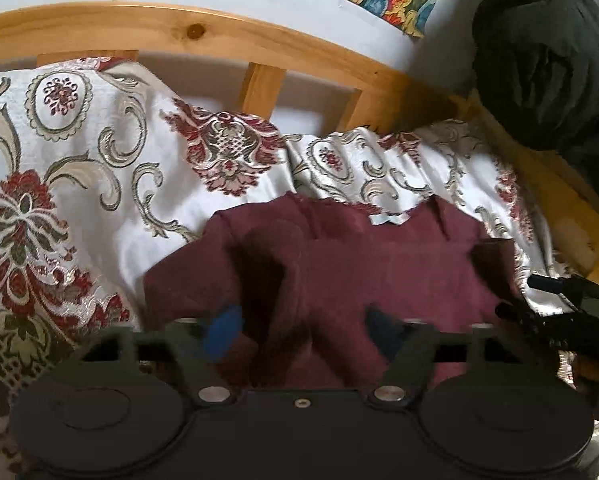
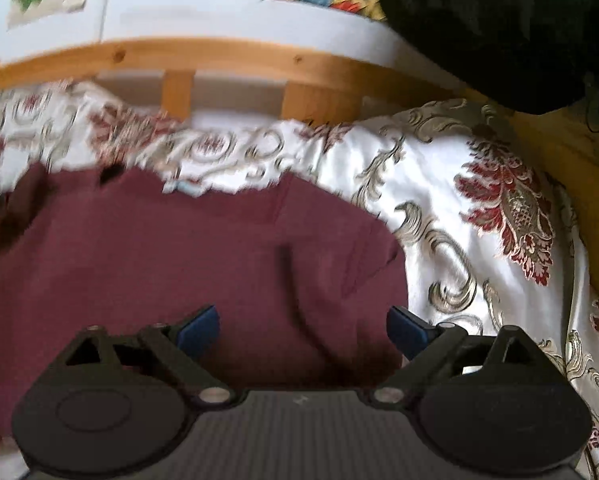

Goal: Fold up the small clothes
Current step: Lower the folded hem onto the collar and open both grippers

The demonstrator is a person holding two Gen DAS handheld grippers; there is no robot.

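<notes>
Jaws first, from the left: your left gripper (image 1: 299, 322) stands part open over the shirt (image 1: 339, 264), a raised ridge of cloth between its blue pads (image 1: 223, 330), and the blur hides whether they press on it. At the right edge of that view, your right gripper (image 1: 555, 304) shows as a dark shape beside the shirt's side.

In the right wrist view, your right gripper (image 2: 303, 330) has its jaws wide apart with nothing between the pads, hovering over the shirt (image 2: 179, 264), which lies spread across the lower left of that frame on the bedspread (image 2: 439, 184).

The bedspread looks slick and is already rumpled. If you close on the shirt too deep, you may pinch the bedspread with it and drag both. A bite on the ridge alone could lift one layer only and leave the fold skewed. The dark crease (image 2: 289, 280) near the right jaws could get locked in if you fold over it.
</notes>
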